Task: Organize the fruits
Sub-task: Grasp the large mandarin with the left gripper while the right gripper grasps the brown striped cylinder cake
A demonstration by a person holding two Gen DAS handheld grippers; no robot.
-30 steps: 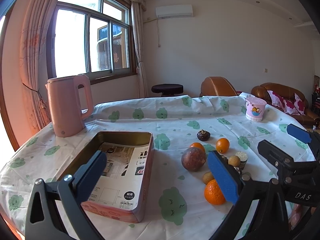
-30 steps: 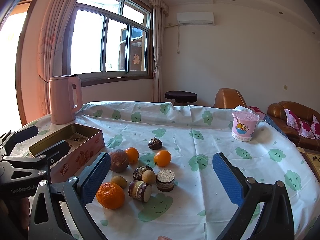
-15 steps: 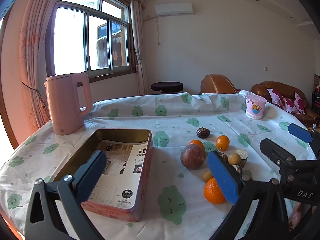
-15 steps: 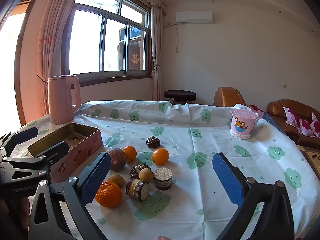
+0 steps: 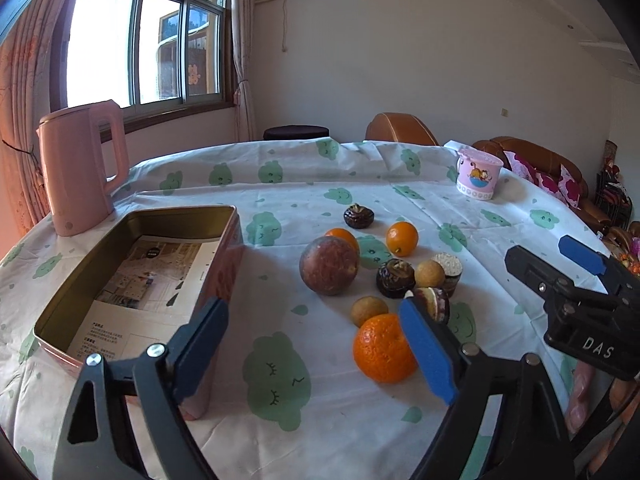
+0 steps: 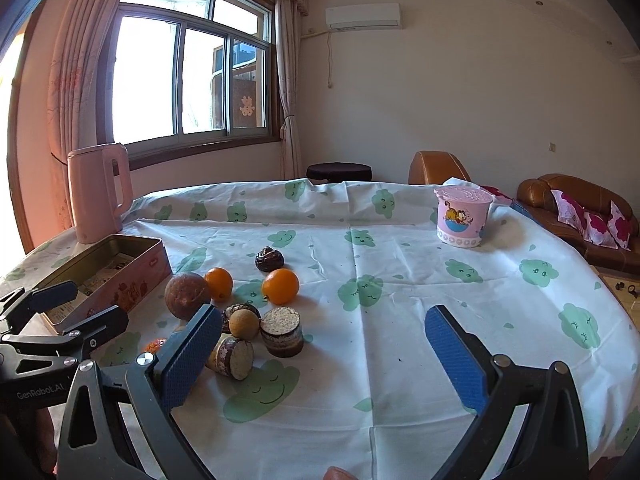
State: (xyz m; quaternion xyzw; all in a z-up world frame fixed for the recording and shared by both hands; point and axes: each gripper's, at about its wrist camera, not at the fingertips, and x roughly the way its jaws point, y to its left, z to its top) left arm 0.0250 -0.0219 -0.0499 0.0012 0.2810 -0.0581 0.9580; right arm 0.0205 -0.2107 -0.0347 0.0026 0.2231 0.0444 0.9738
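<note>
Fruit (image 5: 382,276) lies clustered at one o'clock of the left gripper (image 5: 316,344), whose empty jaws have just been narrowing, the right gripper (image 6: 324,358) gapes wide, so a clumsy pinch could roll the big orange (image 5: 382,350) away from the tin (image 5: 224,240).

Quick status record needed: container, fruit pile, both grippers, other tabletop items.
container: open pink tin, printed paper inside, no fruit in it
fruit: cluster loose on tablecloth right of tin; big orange nearest
left gripper: open, jaws just been closing, nothing between them
right gripper: open, empty
other: pink kettle, pink cup
</note>
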